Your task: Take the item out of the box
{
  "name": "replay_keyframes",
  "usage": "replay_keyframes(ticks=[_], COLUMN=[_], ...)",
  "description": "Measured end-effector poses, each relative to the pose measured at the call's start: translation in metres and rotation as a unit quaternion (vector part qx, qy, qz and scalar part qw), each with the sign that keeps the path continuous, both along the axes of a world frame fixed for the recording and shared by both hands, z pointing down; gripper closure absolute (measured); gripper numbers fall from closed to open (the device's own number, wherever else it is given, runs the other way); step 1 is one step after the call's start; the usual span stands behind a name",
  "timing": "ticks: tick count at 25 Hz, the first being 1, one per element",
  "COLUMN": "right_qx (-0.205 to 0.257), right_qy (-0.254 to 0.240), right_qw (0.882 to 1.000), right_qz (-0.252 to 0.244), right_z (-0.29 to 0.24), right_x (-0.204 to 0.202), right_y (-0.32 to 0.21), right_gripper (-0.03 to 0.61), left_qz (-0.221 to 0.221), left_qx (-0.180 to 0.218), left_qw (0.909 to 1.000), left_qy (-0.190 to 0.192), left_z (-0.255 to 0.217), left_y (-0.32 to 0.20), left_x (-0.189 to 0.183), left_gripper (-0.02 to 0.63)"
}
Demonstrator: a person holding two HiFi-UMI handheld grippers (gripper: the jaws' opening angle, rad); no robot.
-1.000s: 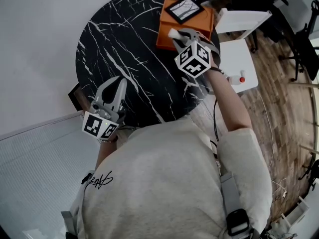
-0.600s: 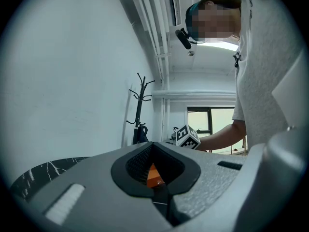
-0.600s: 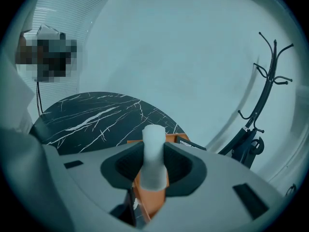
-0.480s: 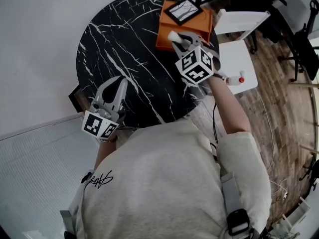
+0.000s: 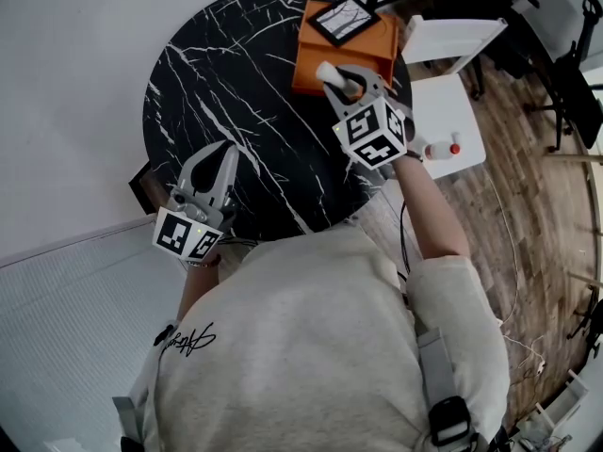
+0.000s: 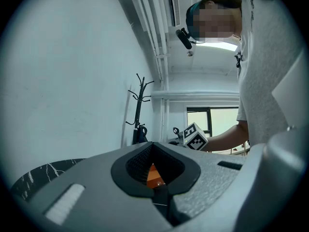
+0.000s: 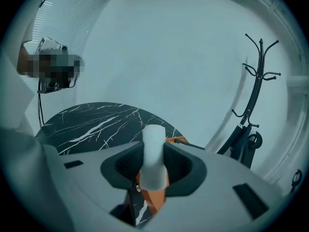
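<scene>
An orange box (image 5: 341, 47) stands at the far edge of the round black marble table (image 5: 236, 83), with a black-framed square (image 5: 345, 18) lying on top of it. My right gripper (image 5: 341, 75) hangs at the box's near side, shut on a white cylinder (image 5: 330, 72). In the right gripper view the white cylinder (image 7: 154, 156) stands upright between the jaws, above the orange box (image 7: 155, 196). My left gripper (image 5: 222, 153) is shut and holds nothing, over the table's near left edge. In the left gripper view a sliver of the orange box (image 6: 153, 176) shows past the jaws.
A white low table (image 5: 452, 111) stands right of the marble table, with a small red-capped bottle (image 5: 443, 149) on it. Wooden floor and dark chairs (image 5: 565, 55) lie further right. A coat rack (image 7: 256, 95) stands by the white wall behind the box.
My right gripper has drawn slightly back toward the person with the white cylinder still in it. The left gripper has stayed put.
</scene>
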State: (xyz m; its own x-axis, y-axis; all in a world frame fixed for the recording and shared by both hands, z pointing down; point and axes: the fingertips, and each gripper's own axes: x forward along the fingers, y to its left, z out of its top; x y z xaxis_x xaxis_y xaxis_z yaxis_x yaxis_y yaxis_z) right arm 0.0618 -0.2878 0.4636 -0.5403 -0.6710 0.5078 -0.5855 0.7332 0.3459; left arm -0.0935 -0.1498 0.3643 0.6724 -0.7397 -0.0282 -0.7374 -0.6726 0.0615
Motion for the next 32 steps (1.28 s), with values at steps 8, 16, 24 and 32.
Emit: replay_keyframes(ticks=[8, 16, 24, 32], right_qx=[0.011, 0.018, 0.024, 0.024], right_qy=[-0.033, -0.073, -0.103, -0.129], right_qw=[0.999, 0.997, 0.994, 0.991], right_qz=[0.007, 0.004, 0.010, 0.007], right_z=[-0.021, -0.034, -0.049, -0.055], right_x=[0.000, -0.005, -0.005, -0.007], right_y=[0.012, 0.024, 0.031, 0.039], right_gripper=[0.451, 0.451, 0.451, 0.451], left_qz=[0.002, 0.003, 0.003, 0.004], left_qx=[0.006, 0.011, 0.012, 0.012], left_qw=[1.0000, 0.9999, 0.9999, 0.9999], left_qy=[-0.001, -0.001, -0.002, -0.002], left_z=[-0.006, -0.006, -0.007, -0.007], left_y=[0.001, 0.001, -0.002, -0.003], left_x=[0.001, -0.001, -0.004, -0.004], left_gripper=[0.614, 0.614, 0.614, 0.614])
